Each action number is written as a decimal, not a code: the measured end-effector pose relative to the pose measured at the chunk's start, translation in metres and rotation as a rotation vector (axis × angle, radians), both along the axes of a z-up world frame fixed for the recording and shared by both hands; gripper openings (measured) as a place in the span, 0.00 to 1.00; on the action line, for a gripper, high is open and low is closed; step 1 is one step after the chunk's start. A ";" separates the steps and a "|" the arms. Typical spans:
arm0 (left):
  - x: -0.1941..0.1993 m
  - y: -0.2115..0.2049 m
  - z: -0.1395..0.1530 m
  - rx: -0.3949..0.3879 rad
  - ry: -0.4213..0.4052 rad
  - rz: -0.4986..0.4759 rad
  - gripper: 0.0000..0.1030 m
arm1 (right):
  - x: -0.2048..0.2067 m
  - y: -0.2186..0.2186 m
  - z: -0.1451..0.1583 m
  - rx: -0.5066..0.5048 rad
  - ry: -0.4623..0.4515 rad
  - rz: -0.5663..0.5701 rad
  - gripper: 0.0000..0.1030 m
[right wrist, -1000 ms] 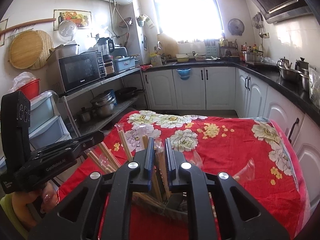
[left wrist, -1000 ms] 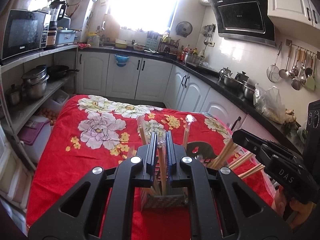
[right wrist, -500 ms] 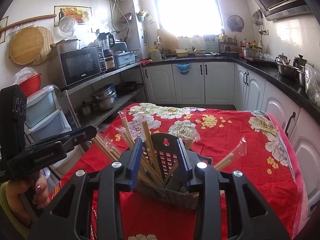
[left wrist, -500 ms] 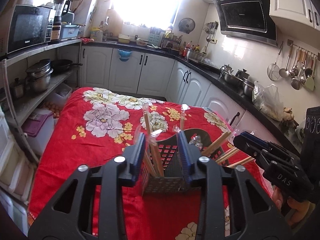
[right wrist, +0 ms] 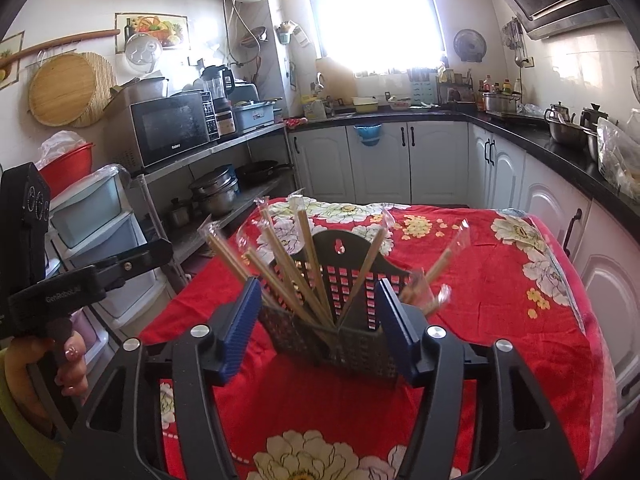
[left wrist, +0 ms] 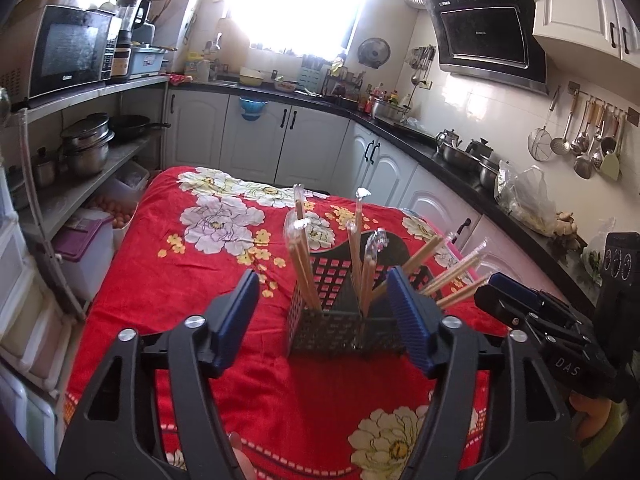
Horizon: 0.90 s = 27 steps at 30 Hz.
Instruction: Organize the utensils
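A dark perforated utensil caddy stands on the red floral tablecloth. Several pairs of wooden chopsticks in clear wrappers stick up out of it at angles. My left gripper sits just short of the caddy; its jaws are opening and no pad touches anything. My right gripper is likewise drawn back from the caddy, jaws opening, nothing gripped. The right gripper also shows in the left wrist view, the left one in the right wrist view.
White cabinets and a black counter run along the back and right. A metal shelf with pots and a microwave stands left of the table. Plastic drawers sit near the left table edge. A hand holds the left gripper's handle.
Both grippers were shut on wrapped chopsticks over the caddy. They have opened, let the chopsticks go into the caddy, and pulled back toward me.
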<state>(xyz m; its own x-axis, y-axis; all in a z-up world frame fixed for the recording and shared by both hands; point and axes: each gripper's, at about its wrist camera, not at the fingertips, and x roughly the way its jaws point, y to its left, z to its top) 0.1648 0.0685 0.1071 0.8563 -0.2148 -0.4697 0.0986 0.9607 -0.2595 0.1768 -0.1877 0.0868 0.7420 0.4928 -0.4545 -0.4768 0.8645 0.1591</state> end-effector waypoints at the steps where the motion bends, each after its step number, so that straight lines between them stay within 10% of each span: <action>1: -0.005 0.000 -0.001 0.002 0.000 -0.001 0.62 | -0.003 -0.001 -0.001 -0.001 0.000 0.000 0.60; 14: -0.048 0.002 -0.026 -0.001 0.023 0.010 0.89 | -0.044 -0.002 -0.026 -0.025 0.024 0.022 0.79; 27: -0.072 -0.002 -0.063 -0.008 0.023 0.031 0.90 | -0.070 -0.013 -0.062 0.006 0.016 -0.011 0.92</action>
